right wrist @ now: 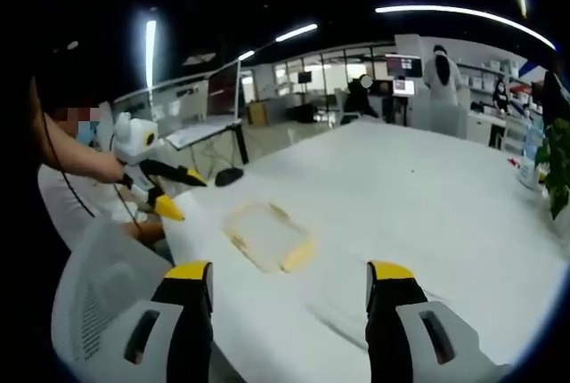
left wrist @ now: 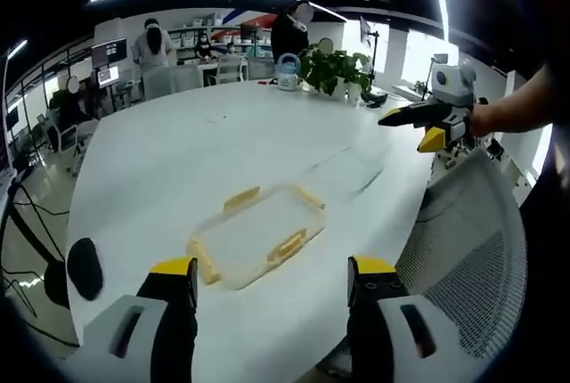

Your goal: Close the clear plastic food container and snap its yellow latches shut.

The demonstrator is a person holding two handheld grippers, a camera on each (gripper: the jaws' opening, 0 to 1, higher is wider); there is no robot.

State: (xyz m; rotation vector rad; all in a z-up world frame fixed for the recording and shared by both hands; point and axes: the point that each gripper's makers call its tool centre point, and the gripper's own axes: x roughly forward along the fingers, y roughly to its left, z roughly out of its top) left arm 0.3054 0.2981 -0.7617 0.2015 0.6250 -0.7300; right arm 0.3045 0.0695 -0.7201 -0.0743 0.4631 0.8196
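- Container (left wrist: 258,236) flat on white table (left wrist: 178,160), near the table's near edge, just beyond the left gripper (left wrist: 272,281); clear plastic, lid seemingly down on it, though not sure enough to say sealed.
- Yellow latches (left wrist: 287,246) along its sides — one on the far long side, one on the near long side, one at the left end; whether snapped or loose, cannot tell.
- Left gripper's jaws spread wide, yellow-tipped, nothing between them, clear of the container and above the table edge.
- Right gripper (left wrist: 427,125) seen far right in the left gripper view, held in a hand (left wrist: 485,120), well apart from the container, above the table's right edge; jaws look parted, nothing gripped.
- In the right gripper view: right gripper (right wrist: 289,281) with jaws spread, nothing held; container (right wrist: 267,236) beyond them on the table (right wrist: 419,196), not touched.
- Same view, left side: left gripper (right wrist: 169,191) in the person's hand (right wrist: 125,178), near the table edge, left of the container and apart from it.
- Mesh chair back (left wrist: 472,249) grey, just right of the table's near edge.
- Potted plant (left wrist: 334,69) at the table's far end, with a small blue-and-white object (left wrist: 287,71) just left of it.
- People (left wrist: 153,44) standing far off by desks and monitors.
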